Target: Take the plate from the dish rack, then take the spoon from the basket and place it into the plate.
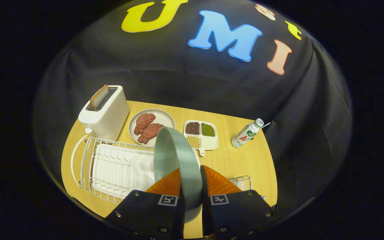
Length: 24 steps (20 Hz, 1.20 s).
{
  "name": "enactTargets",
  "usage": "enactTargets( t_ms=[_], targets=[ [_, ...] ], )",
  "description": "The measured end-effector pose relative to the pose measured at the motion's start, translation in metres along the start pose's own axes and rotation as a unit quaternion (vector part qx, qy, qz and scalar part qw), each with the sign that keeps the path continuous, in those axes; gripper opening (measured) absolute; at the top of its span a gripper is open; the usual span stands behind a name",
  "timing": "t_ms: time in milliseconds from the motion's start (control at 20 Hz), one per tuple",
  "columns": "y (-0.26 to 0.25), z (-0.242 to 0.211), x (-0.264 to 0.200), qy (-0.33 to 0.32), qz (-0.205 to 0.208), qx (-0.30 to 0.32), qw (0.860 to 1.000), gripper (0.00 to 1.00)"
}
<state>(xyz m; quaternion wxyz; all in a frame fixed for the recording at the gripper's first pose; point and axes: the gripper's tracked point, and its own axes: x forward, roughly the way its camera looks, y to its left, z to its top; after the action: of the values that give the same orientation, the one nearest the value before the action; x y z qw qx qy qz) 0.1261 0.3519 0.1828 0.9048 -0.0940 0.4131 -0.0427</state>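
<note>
Gripper view has the tongs (191, 176) closed down on the plate (175, 156), a grey-green one held on edge, with an orange finger (167, 183) pressing each side of it. The plate is up off the dish rack (112, 166), which sits empty on the near left of the tabletop (245, 156). So I'd say the first part is basically done: plate is out of the rack, just not set down anywhere yet.

What's left is the whole spoon bit. There's a small wire basket (242, 182) just right of the tongs, near side, but I can't make out a spoon in it from here. The plate needs a landing spot first, probably the bare wood on the right.

Other stuff further back: toaster (107, 111) far left, a plate of meat (150, 125), a divided tray of beans (202, 133), and a bottle (247, 133) lying far right.
</note>
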Motion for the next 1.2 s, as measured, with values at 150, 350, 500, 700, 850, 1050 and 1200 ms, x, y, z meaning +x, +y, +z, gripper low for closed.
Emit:
enactTargets(
  t_ms=[150, 350, 500, 700, 850, 1050, 1200],
  targets=[
    [-0.021, -0.01, -0.021, -0.004, 0.025, 0.015, 1.0, 0.21],
    [-0.047, -0.035, -0.044, -0.001, 0.063, 0.028, 0.998, 0.21],
    [-0.064, -0.064, -0.054, 0.012, 0.099, 0.047, 0.994, 0.21],
    [-0.093, -0.104, -0.059, 0.035, 0.134, 0.08, 0.987, 0.21],
    [-0.115, -0.134, -0.059, 0.053, 0.147, 0.089, 0.984, 0.21],
    [-0.139, -0.172, -0.058, 0.079, 0.15, 0.1, 0.98, 0.21],
    [-0.151, -0.194, -0.056, 0.094, 0.154, 0.107, 0.978, 0.21]
  ],
)
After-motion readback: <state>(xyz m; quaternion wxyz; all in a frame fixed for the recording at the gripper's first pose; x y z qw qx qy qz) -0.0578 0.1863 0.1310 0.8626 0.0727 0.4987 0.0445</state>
